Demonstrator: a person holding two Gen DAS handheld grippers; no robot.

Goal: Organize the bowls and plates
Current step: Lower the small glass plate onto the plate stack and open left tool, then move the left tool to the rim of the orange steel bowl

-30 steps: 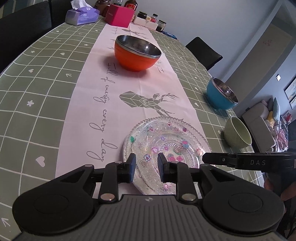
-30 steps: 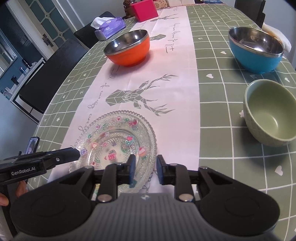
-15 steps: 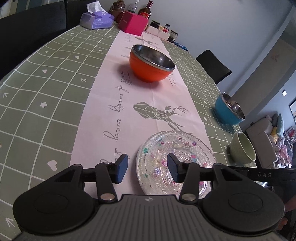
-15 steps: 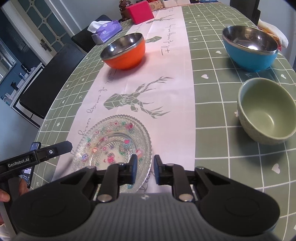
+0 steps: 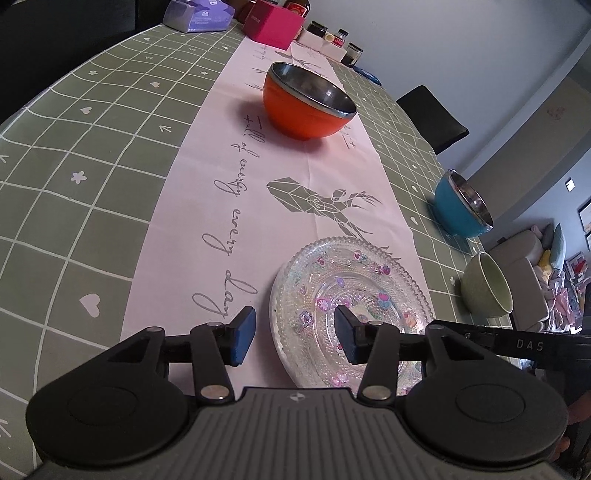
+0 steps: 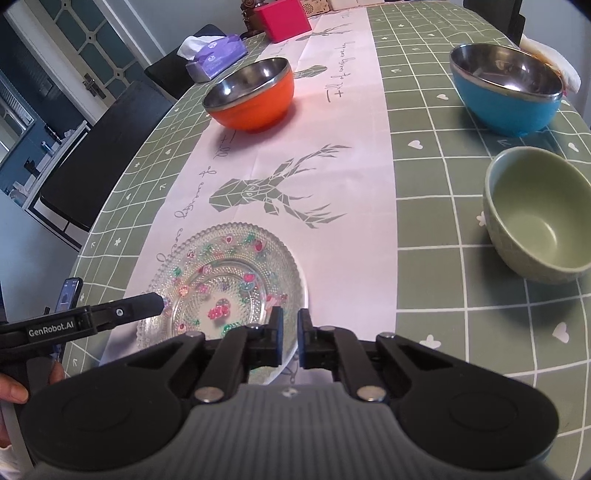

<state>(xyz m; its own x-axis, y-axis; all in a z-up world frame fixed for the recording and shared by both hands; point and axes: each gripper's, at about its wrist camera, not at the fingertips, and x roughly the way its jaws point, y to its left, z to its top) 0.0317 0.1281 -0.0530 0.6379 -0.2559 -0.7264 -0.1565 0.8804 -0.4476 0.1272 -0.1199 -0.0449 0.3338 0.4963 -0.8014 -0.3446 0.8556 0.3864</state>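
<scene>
A clear glass plate [image 5: 351, 291] [image 6: 221, 273] with coloured flower dots lies on the pink runner [image 5: 207, 155], close in front of both grippers. My left gripper [image 5: 295, 334] is open; the plate's left rim sits between its fingers without touching the pads. My right gripper [image 6: 291, 330] is shut on the plate's near right rim. Each gripper's finger shows in the other's view. Farther up the runner stands an orange bowl [image 5: 306, 107] [image 6: 251, 96]. To the right, on the green cloth, are a blue bowl [image 5: 461, 206] [image 6: 506, 96] and a pale green bowl [image 5: 484, 291] [image 6: 535, 214].
At the far end of the table stand a purple tissue box [image 6: 218, 55], a pink box [image 6: 284, 18] and several jars [image 5: 332, 38]. Dark chairs [image 6: 99, 155] [image 5: 432, 118] flank the table. A phone [image 6: 68, 293] sits by the hand at the left edge.
The left jaws spread apart from nearly closed and now straddle the plate's left rim. The right jaws closed onto the plate's near right rim. The bowls stayed put.
</scene>
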